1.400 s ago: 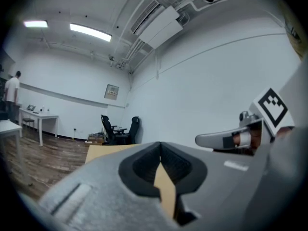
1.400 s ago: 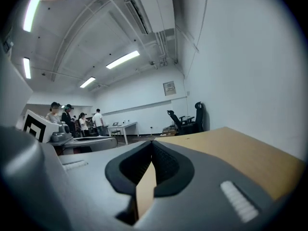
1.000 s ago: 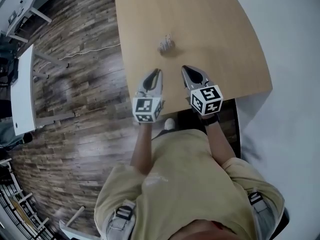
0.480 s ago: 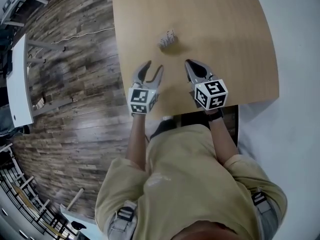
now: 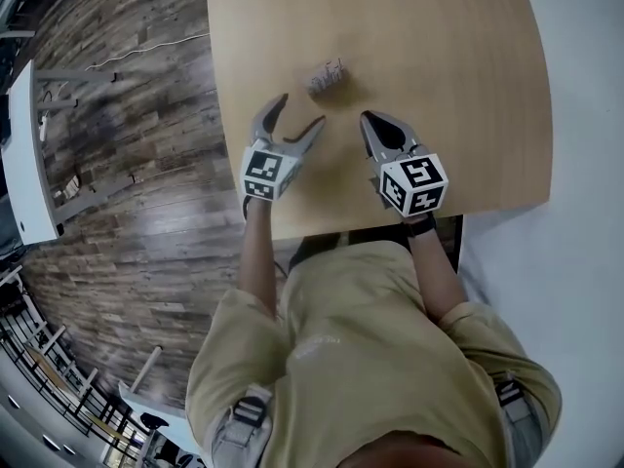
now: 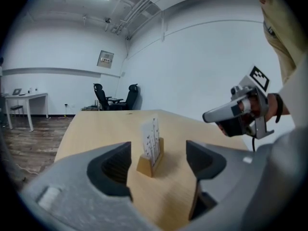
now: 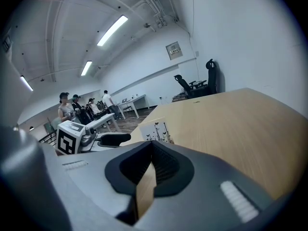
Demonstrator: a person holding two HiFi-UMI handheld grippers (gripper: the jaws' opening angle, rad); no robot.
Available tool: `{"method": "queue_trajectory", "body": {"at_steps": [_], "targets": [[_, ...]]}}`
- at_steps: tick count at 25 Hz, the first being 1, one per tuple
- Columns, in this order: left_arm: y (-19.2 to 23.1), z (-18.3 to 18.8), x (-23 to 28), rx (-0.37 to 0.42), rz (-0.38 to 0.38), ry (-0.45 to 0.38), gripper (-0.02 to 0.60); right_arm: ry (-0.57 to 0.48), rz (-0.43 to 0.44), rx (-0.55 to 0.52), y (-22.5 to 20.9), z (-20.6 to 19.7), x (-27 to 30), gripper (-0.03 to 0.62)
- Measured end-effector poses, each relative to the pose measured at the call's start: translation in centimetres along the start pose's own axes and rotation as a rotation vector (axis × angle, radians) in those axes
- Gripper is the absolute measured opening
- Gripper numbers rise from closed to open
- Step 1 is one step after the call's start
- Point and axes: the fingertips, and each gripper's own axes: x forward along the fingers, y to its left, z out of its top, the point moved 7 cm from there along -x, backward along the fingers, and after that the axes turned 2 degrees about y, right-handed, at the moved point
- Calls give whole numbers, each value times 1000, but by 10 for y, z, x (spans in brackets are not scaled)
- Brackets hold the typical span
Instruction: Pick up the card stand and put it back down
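Left gripper [image 5: 302, 112]: jaws spread wide and opening further, pads clear of everything. Held low over the near part of the table [image 5: 439, 47], tips pointed away from the body.

Card stand [image 5: 327, 76]: upright on the table just ahead of the left gripper's tips, slightly toward its right-hand jaw. In the left gripper view, framed in the gap between the two jaws but farther out than the pads; no contact on either side. Light wooden base wedge, white cards [image 6: 150, 137] with small dark print standing in its slot, edge-on to the left gripper.

Right gripper [image 5: 370, 120]: jaws pressed together, nothing pinched, only a thin slit between the pads in its own view. Hovering over the table to the right of the left gripper, roughly level with it, apart from it. Card stand ahead of it and off to its left, well clear of the tips; only the cards' top peeking over the jaw housing in the right gripper view.

Beyond the left gripper, past the table's far edge: two office chairs [image 6: 115, 96] against the wall, a white desk [image 6: 24, 97] farther left. Left of the right gripper, in the far background: a few people [image 7: 72, 109] near desks. Wood floor [image 5: 146, 213] to the left gripper's outer side, off the table edge.
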Motion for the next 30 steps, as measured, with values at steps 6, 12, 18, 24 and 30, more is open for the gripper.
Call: {"method": "queue_trajectory", "body": {"at_steps": [6, 12, 18, 24, 30], "targets": [[18, -11, 34, 17, -29, 0, 359, 10, -20, 25, -18, -2, 25, 5], [29, -16, 67, 48, -56, 46, 355, 23, -7, 32, -24, -5, 42, 5], [27, -22, 87, 91, -95, 78, 301, 35, -17, 50, -30, -15, 43, 5], [24, -31, 97, 105, -92, 119, 235, 36, -37, 69, -42, -21, 39, 5], [28, -31, 101, 174, -72, 202, 134, 37, -60, 99, -44, -20, 34, 5]]}}
